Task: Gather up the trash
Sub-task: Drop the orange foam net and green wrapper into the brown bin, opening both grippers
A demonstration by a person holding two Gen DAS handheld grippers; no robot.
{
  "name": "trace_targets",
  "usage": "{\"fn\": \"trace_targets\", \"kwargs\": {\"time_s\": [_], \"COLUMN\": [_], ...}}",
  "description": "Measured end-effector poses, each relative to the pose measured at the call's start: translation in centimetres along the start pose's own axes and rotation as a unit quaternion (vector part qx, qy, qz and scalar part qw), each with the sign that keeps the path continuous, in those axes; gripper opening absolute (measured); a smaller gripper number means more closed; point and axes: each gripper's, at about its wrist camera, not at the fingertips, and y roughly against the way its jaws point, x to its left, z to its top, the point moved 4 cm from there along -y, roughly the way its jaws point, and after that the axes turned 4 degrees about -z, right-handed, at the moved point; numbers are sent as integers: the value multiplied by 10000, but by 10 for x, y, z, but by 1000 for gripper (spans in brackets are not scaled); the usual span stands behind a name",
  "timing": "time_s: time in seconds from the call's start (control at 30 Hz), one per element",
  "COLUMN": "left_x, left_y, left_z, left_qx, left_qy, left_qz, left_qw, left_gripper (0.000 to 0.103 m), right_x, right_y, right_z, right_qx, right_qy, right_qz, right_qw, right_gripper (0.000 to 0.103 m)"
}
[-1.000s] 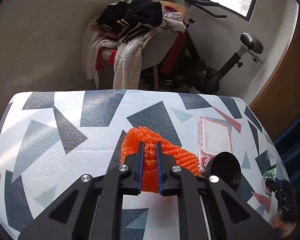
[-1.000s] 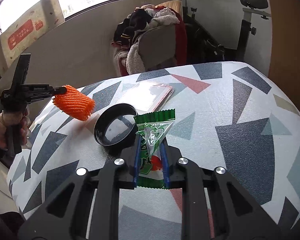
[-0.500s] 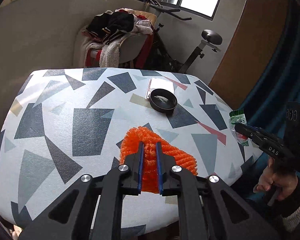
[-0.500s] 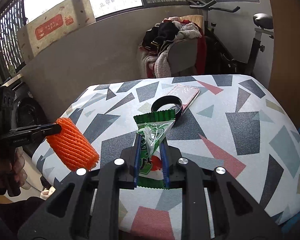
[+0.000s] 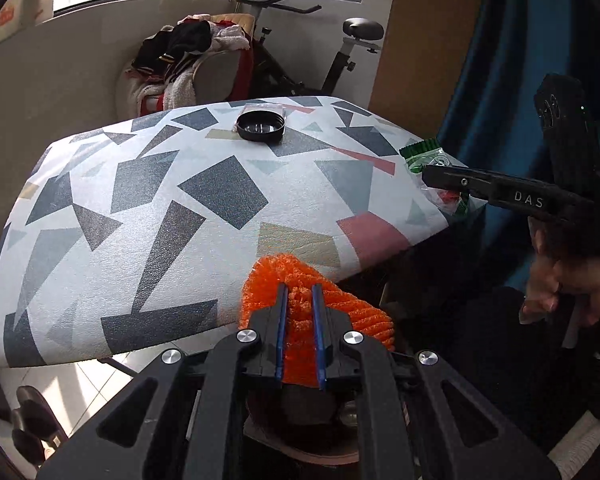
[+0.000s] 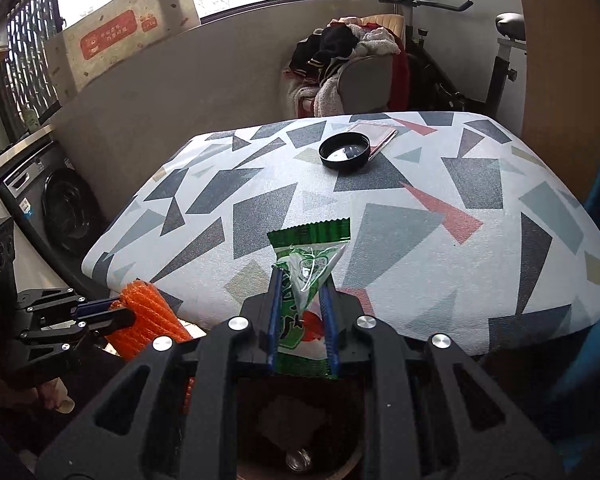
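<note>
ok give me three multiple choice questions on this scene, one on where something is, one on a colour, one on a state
1. Where is the black lid?
A. on the patterned table
B. on the floor
C. in the left gripper

2. What colour is the foam net in the left gripper?
A. blue
B. orange
C. white

3. How is the right gripper?
A. open and empty
B. shut on the green wrapper
C. shut on the lid

Answers:
1 A, the lid sits on the table's far part, beside a clear packet.
2 B, the net between the jaws is bright orange.
3 B, the wrapper is pinched between its jaws.
</note>
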Motion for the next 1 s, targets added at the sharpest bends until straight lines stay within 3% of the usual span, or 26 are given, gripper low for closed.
{"fn": "trace_targets", "kwargs": {"time_s": [0.13,0.17,0.2,0.23,0.37,0.53,0.67,0.9,1.0], "left_x": [-13,-15,-17,-17,-4,12,26,52,57], "left_y": [-13,-15,-16,-16,-6,20,35,47,45], "left_z": [-14,-16,-17,-17,-11,-9,-13,-19,-23], "left_qx": [150,171,171,112,-83,-528,-689,-763,-721], "left_qy": [16,-8,-52,-75,319,602,778,1111,1230], "left_qz": [-331,-414,-411,-352,-196,299,679,1022,1078], "left_qw": [9993,9990,9990,9993,9993,9963,9923,9856,9839], "left_gripper": [17,22,42,53,58,84,91,91,91], "right_x": [-2,-2,-2,-1,4,19,28,30,29], "right_y": [0,0,-1,-1,-10,-30,-44,-48,-49], "right_z": [-13,-17,-20,-23,-40,-66,-81,-86,-88], "right_qx": [105,124,143,161,296,695,995,974,1014], "right_qy": [25,5,-20,-40,-90,11,120,171,169], "right_qz": [-65,-68,-60,-56,27,140,131,44,70], "right_qw": [9999,9999,9999,9998,9995,9975,9949,9951,9947], "right_gripper": [22,22,22,22,22,23,28,65,70]}}
